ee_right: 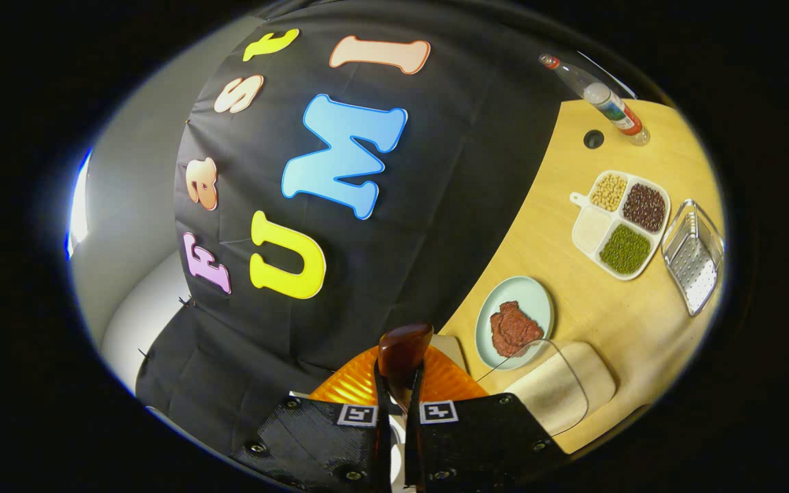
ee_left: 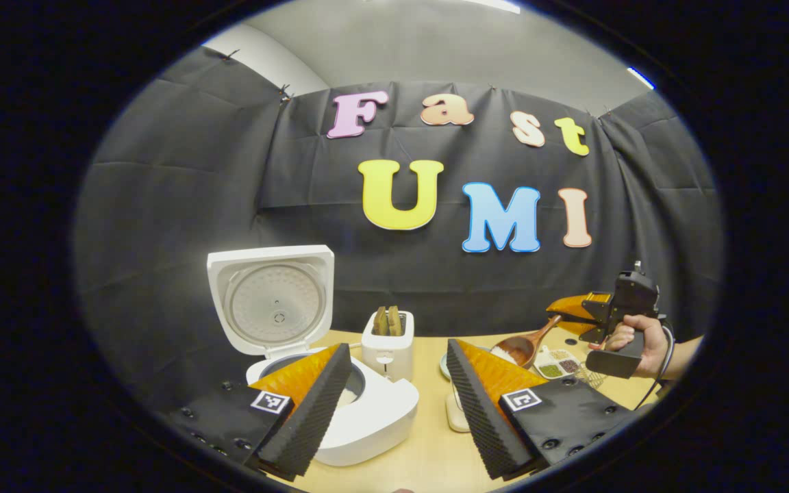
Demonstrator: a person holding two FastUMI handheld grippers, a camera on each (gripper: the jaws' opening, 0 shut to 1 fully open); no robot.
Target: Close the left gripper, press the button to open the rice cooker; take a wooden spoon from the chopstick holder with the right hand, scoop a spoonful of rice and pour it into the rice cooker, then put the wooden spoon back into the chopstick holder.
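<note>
Your right gripper [ee_right: 398, 411] pinches the brown wooden spoon [ee_left: 523, 346] heaped with rice, left gripper [ee_left: 394, 390] gaping empty; tilt early and grains miss the open white rice cooker [ee_left: 340, 404].

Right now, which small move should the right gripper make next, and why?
Probably carry the wooden spoon leftward over the rice cooker. The right gripper is shut on its handle, white rice seems to sit in the bowl, and the cooker's lid stands open.
</note>
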